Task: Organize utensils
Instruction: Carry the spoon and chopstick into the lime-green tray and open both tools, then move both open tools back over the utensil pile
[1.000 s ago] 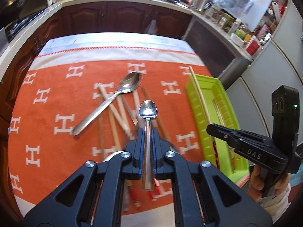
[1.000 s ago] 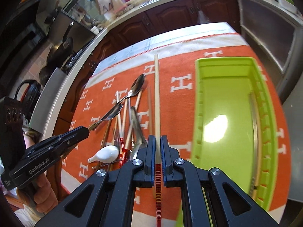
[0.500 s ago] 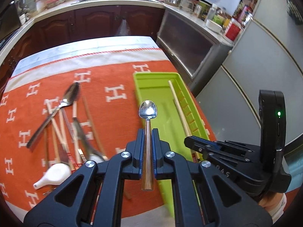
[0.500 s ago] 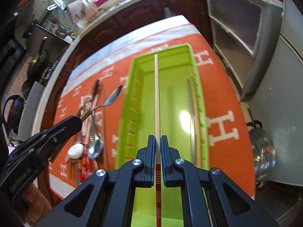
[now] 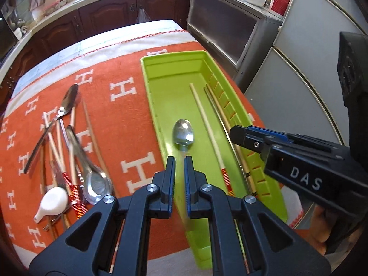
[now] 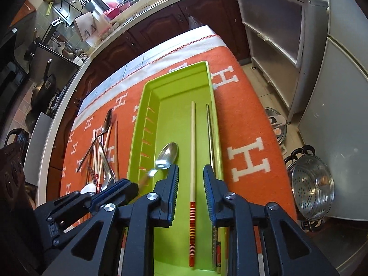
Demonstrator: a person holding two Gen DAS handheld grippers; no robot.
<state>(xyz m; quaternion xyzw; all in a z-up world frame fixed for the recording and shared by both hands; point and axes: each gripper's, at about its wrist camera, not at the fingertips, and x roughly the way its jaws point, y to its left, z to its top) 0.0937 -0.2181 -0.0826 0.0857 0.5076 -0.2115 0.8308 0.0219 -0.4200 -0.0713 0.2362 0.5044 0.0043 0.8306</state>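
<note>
Your right gripper (image 6: 189, 172) has its jaws parted, and they have just been opening. The pale wooden chopstick with the red-and-yellow striped end (image 6: 192, 151) lies flat on the floor of the long lime-green plastic tray (image 6: 138, 124). It sits in line with the gap between the jaws and no pad touches it, so that one is delivered.

Your left gripper (image 5: 179, 161) is nearly closed, pinching the handle of the small steel teaspoon (image 5: 183, 134). The handle is blurred, so the exact contact is hard to read. The bowl hangs low over the middle of the tray, not yet laid down by my reading.

Also in the tray is a thin pair of metal chopsticks (image 6: 212, 138) along the right wall, just beside the wooden one.

At the left of the left wrist view, a tangle of utensils (image 5: 69, 149) remains on the orange cloth with white H letters (image 5: 128, 124). It holds two larger steel spoons, several wooden chopsticks and a white ceramic spoon (image 5: 54, 201).

Judgement: you're early in the task, with most pieces outside the tray. Next, release the teaspoon and return for the pile.
</note>
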